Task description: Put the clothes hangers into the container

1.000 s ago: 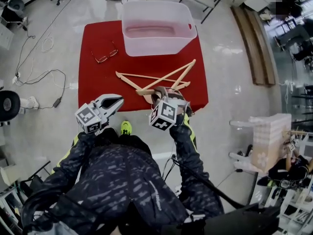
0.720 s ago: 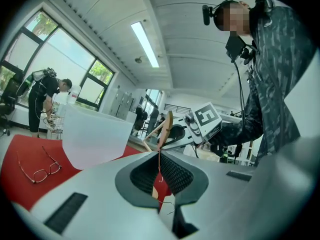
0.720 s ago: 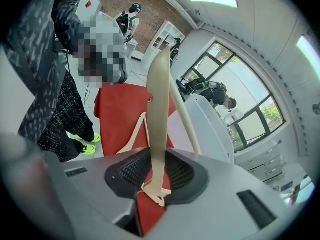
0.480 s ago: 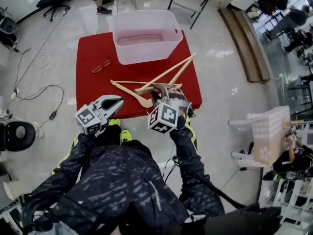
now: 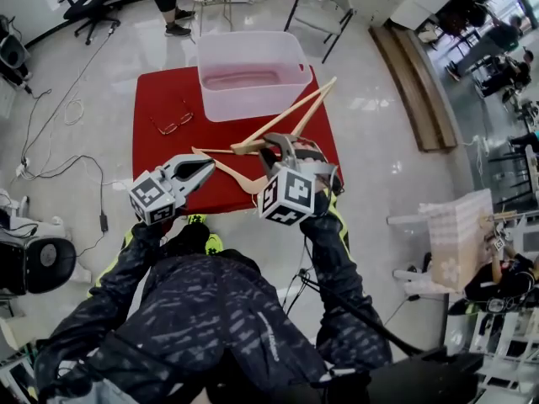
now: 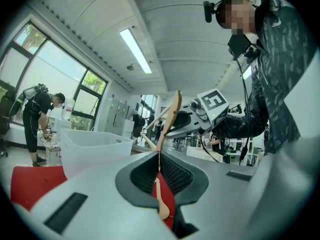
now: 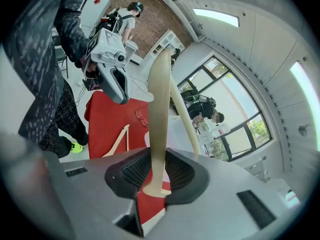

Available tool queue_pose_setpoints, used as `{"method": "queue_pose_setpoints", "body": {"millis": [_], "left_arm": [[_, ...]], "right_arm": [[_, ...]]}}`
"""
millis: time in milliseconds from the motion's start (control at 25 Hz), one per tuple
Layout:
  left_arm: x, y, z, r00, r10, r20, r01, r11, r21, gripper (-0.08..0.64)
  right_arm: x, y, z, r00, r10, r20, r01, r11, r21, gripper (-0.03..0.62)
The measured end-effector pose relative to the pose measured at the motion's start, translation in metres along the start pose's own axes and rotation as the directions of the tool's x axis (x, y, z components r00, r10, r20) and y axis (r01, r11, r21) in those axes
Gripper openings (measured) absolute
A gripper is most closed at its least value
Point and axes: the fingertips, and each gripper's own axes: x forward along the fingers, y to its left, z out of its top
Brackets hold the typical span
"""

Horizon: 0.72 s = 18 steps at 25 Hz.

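Right tool point(image 5: 275, 151): we clamp one end of a wooden hanger point(image 5: 290, 116) above the red tabletop point(image 5: 152, 154) | left tool point(image 5: 205, 169): jaws together, empty | second hanger point(image 5: 226, 167) lies before the container point(image 5: 253, 72) | risk: we fear the end-held hanger pivots and strikes the rim.

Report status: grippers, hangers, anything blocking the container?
Left gripper shut, empty. Right gripper shut on wooden hanger, raised over red table, not yet in container. Second hanger lies on table. Glasses off to the side, path open.
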Motion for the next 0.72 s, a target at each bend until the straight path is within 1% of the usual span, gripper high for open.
{"method": "queue_pose_setpoints", "body": {"millis": [160,360,520,720], "left_arm": [[0.002,0.018,0.016,1.0,0.017,-0.002,-0.017,0.999,0.045,0.012],[0.002,0.035,0.02,0.999,0.039,0.015,-0.039,0.999,0.026,0.012],[0.003,0.049,0.027,0.998,0.057,0.023,-0.058,0.998,0.021,0.012],[0.003,0.071,0.034,0.997,0.063,0.044,-0.064,0.998,0.024,0.012]], "right_arm": [[0.004,-0.022,0.017,1.0,0.006,0.019,-0.006,1.0,-0.026,0.091],[0.012,-0.042,0.034,0.999,0.004,0.044,-0.001,0.998,-0.065,0.091],[0.019,-0.064,0.049,0.997,0.005,0.074,0.0,0.998,-0.068,0.091],[0.033,-0.09,0.07,0.994,-0.003,0.108,0.012,0.997,-0.081,0.091]]}}
